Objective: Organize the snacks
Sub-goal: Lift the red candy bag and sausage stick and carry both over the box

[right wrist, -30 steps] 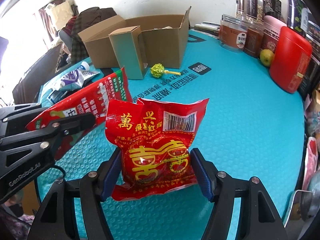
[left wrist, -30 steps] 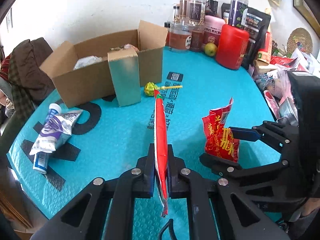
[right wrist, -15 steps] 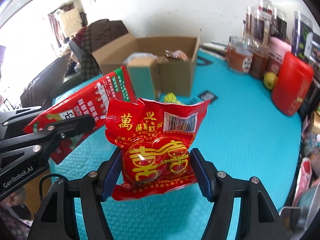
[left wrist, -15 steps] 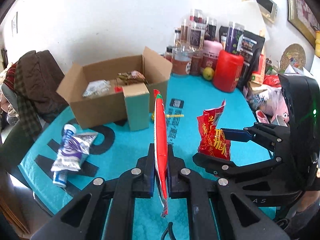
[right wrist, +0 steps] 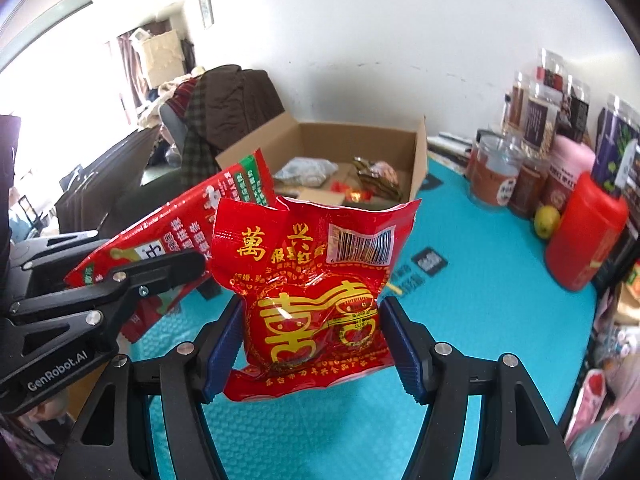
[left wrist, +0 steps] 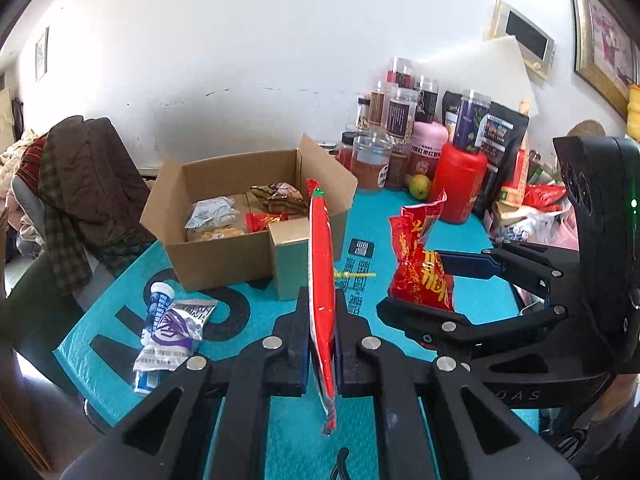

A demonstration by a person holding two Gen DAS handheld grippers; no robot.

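Observation:
My left gripper (left wrist: 322, 344) is shut on a flat red snack packet (left wrist: 320, 264), held edge-on above the teal table (left wrist: 280, 440); the same flat packet (right wrist: 176, 240) shows its face in the right wrist view. A puffy red snack bag with gold characters (right wrist: 312, 292) sits upright between the blue pads of my right gripper (right wrist: 312, 340), which press its sides. From the left wrist view that puffy bag (left wrist: 420, 264) and the right gripper (left wrist: 432, 284) are to the right. An open cardboard box (left wrist: 224, 256) with several snacks inside lies ahead of both.
A blue tube and a purple-white sachet (left wrist: 172, 328) lie left of the box, a yellow lollipop (left wrist: 352, 275) beside it. Jars, a red canister (left wrist: 460, 180) and a green fruit (left wrist: 419, 186) crowd the far right. A chair draped with dark clothing (left wrist: 80, 184) stands at the left.
Both grippers have risen with their packets still held, so the view now looks down into the box and shows the snacks inside it.

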